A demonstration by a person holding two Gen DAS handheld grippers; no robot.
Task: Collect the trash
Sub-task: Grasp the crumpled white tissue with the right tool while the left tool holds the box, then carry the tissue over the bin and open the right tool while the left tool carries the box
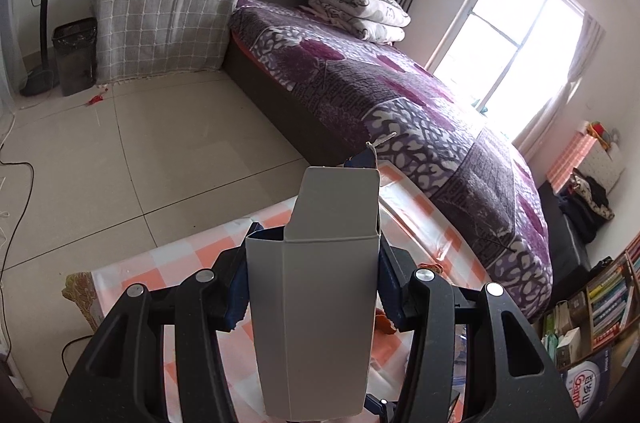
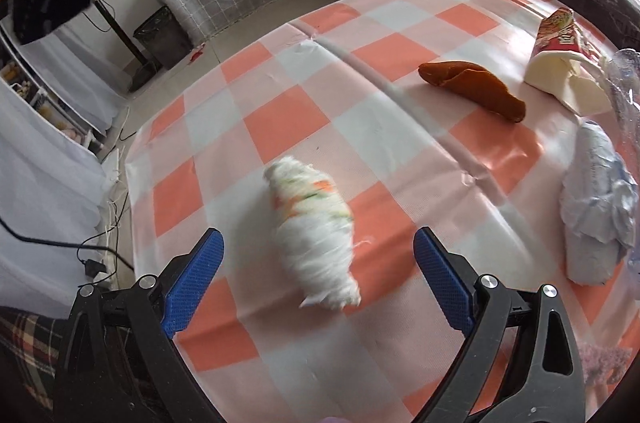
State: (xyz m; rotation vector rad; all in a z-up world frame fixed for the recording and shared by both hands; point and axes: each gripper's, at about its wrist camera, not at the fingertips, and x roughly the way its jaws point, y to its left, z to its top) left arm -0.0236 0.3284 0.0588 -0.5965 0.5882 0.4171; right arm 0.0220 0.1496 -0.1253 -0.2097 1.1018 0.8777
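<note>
Trash: a grey cardboard box (image 1: 316, 287) is up off the table (image 2: 280, 127), pinched by the left gripper (image 1: 314, 287); its top flap is open.
Left gripper: jaws partly closed, pads squeezing the box sides.
Right gripper (image 2: 318, 283): jaws spread wide, holding nothing, hovering over a fuzzy white wad (image 2: 314, 235) near the table's near edge.
Rest of the table: orange peel (image 2: 472, 89), snack carton (image 2: 564, 63) and crumpled paper (image 2: 596, 207) along the right edge.
Bin (image 1: 75, 55): on the floor beside the bed (image 1: 360, 83).
</note>
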